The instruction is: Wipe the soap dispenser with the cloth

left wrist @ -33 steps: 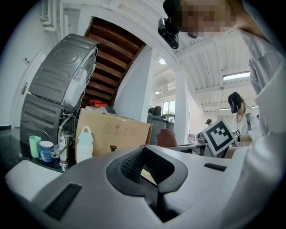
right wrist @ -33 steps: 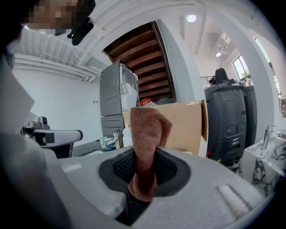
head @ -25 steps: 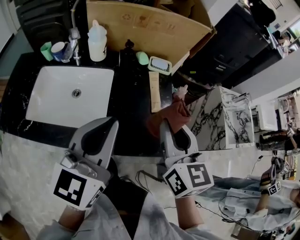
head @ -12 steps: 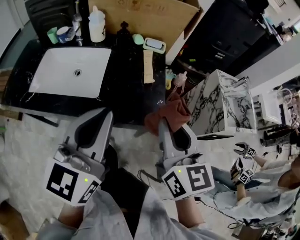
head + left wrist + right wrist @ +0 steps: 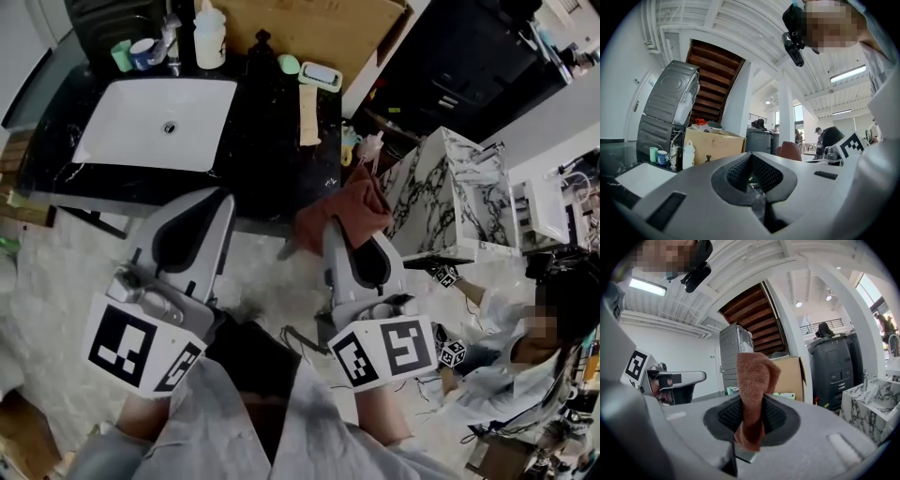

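Compared with a second ago, both grippers have drawn back from the black counter [image 5: 272, 150]. The counter and the white sink [image 5: 122, 131] now sit higher in the head view, and pale floor shows under the jaws. The rust-red cloth [image 5: 349, 208] has stayed in the right gripper [image 5: 333, 230].

The right gripper view shows the jaws closed on the cloth [image 5: 752, 394]. One folded end stands up above them and a short end hangs below. The left gripper [image 5: 214, 199] holds nothing, and in its own view its jaws are together (no thing between the pads).

The soap dispenser [image 5: 262, 45] is a dark pump bottle. It stands on the counter at the back edge, just right of the sink and in front of a cardboard box [image 5: 309, 19]. From the right gripper it lies at about 11 o'clock, well apart, with the counter between them. From the left gripper it lies between 12 and 1 o'clock. A white bottle [image 5: 210, 36] stands at 9 o'clock from the dispenser, near it. The cloth does not touch the dispenser.
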